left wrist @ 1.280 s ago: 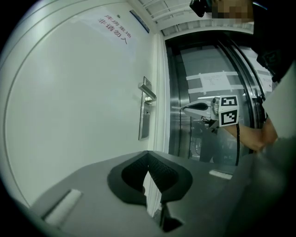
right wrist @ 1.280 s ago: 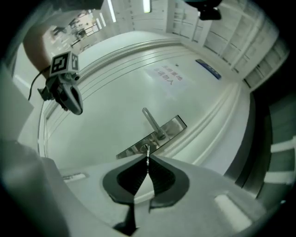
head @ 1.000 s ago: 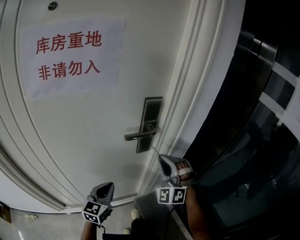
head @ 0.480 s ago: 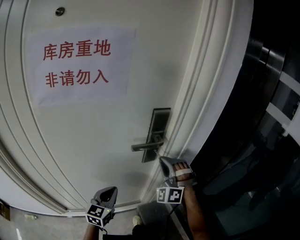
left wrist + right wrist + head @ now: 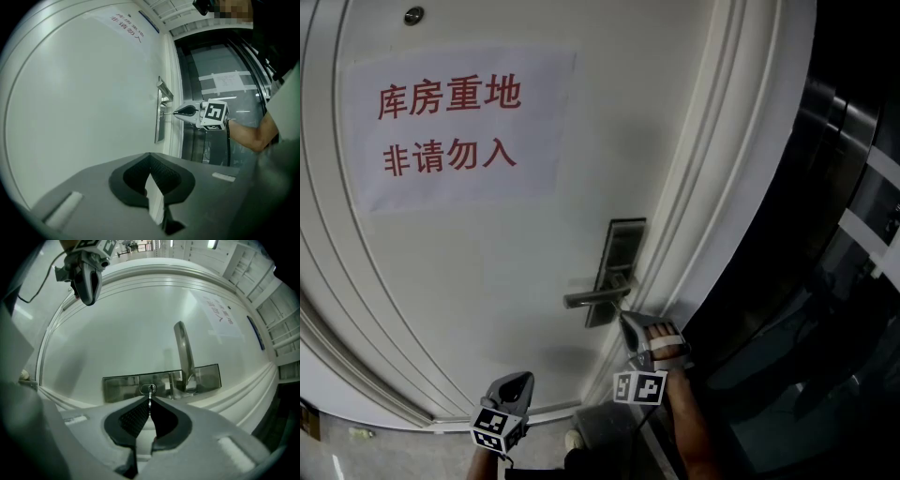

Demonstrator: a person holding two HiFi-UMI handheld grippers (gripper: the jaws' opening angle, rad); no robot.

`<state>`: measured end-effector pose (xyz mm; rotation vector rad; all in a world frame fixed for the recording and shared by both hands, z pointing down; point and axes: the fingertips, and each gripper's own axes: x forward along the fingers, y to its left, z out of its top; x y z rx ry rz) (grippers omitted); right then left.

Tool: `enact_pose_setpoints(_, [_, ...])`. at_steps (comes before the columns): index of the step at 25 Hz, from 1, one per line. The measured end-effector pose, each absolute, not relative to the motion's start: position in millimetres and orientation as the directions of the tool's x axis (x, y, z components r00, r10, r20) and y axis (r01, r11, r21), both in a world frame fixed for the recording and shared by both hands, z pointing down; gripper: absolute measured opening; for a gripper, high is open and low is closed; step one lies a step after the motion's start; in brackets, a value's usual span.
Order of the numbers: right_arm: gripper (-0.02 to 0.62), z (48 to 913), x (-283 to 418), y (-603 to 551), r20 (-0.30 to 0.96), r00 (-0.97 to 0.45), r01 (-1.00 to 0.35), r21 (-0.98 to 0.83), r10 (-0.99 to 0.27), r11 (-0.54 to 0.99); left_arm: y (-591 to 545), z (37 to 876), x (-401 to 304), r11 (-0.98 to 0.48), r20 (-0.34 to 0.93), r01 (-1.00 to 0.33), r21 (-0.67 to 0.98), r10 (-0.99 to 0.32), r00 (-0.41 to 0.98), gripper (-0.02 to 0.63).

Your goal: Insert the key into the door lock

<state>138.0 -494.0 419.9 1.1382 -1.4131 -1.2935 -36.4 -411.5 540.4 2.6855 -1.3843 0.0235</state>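
"Did anything change in that last moment?"

"The right gripper [image 5: 628, 319] did. A moment earlier it hung a little off the lock plate [image 5: 617, 272], below the handle [image 5: 595, 297], with a clear stretch of door [image 5: 487, 309] between them. It had since closed that gap, so the tip sat right up under the handle's base."

"And the key?"

"The key [image 5: 150, 398] was pinched between the right jaws, which were pressed tight on it with the thin blade sticking out ahead. Its tip had reached the keyhole [image 5: 149, 389], the small oval in the plate just beside the handle's root. From the side it looked to be touching the plate."

"Was it in, then?"

"I could not tell how deep, if at all. It was lined up with the slot and at its mouth, so I judged the aiming done and the push still to come. If the blade sat a shade crooked, it would have jammed on the rim."

"What of the other hand?"

"The left gripper [image 5: 514, 380] hung low, well apart from the lock, its jaws pressed together on nothing. It had barely shifted and played no part."
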Motion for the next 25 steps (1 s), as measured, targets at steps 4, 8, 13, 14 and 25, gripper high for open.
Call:
enact_pose_setpoints(4, [0.011, 420.5, 137.1, -497.8, 0.026, -0.178, -0.061, 0.997, -0.984, 0.037, -414.0, 539.6, -38.6, -0.570, 0.064, -0.816, 0.102, -0.814, 0.577, 0.002])
enact_pose_setpoints(8, [0.011, 420.9, 136.4, -499.6, 0.031, -0.165, -0.059, 0.997, -0.986, 0.042, -414.6, 539.9, -42.3, -0.563, 0.064, -0.820, 0.103, -0.819, 0.571, 0.002])
enact_pose_setpoints(13, [0.012, 419.1, 132.7, -500.3, 0.035, -0.147, -0.046, 0.998, -0.989, 0.043, -414.7, 540.7, -44.4, -0.559, 0.061, -0.822, 0.107, -0.822, 0.566, 0.002])
enact_pose_setpoints(14, [0.012, 418.8, 132.6, -500.5, 0.037, -0.145, -0.048, 0.998, -0.989, 0.045, -414.8, 540.6, -44.5, -0.559, 0.060, -0.822, 0.108, -0.822, 0.566, 0.002])
enact_pose_setpoints(25, [0.012, 418.8, 133.1, -501.2, 0.049, -0.131, -0.059, 0.997, -0.990, 0.057, -415.8, 540.5, -43.8, -0.561, 0.054, -0.820, 0.113, -0.820, 0.569, 0.002])
